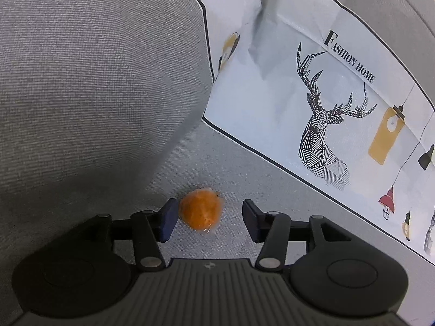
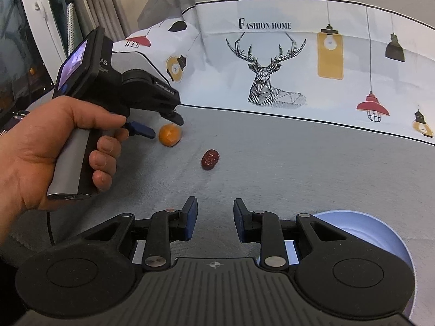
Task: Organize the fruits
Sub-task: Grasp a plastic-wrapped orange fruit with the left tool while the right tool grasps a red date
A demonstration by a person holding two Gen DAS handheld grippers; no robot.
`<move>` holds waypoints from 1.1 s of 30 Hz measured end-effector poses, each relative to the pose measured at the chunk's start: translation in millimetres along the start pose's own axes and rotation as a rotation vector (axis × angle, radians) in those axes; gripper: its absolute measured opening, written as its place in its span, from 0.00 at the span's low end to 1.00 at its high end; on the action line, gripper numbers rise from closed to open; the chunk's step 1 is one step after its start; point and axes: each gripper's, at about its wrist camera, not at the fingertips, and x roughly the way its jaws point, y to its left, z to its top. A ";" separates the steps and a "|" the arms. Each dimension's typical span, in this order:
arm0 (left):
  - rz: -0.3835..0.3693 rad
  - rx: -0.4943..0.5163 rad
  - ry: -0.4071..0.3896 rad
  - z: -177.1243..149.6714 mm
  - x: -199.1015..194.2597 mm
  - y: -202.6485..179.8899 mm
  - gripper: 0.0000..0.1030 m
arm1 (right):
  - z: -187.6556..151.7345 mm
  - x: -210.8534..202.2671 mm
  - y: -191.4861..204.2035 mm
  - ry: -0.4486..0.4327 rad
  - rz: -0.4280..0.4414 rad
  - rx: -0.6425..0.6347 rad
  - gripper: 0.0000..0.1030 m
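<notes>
A small orange wrapped in clear film lies on the grey sofa seat. My left gripper is open around it: the fruit sits close against the left finger, with a clear gap to the right one. In the right wrist view a hand holds that left gripper tilted down over the orange. A dark red date lies a little to the orange's right. My right gripper is open and holds nothing, nearer than the date.
A light blue bowl sits on the seat, partly hidden behind my right gripper's body. A white pillow with a deer print leans along the sofa back. A big grey cushion bulges just left of the orange.
</notes>
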 end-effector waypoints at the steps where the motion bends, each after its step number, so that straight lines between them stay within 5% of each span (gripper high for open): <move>1: 0.001 0.002 0.000 0.5 2.9 -1.9 0.56 | 1.0 2.8 1.5 0.002 -0.001 0.000 0.30; 8: 0.001 0.019 0.014 3.9 21.0 -11.2 0.55 | 7.5 16.8 11.5 -0.005 -0.002 -0.013 0.30; 14: 0.036 0.039 0.003 5.3 23.5 -13.4 0.34 | 18.2 34.9 16.2 -0.020 -0.009 -0.004 0.30; 33: 0.058 0.084 -0.001 3.0 26.1 -17.3 0.40 | 43.3 135.0 21.0 0.033 -0.024 -0.028 0.32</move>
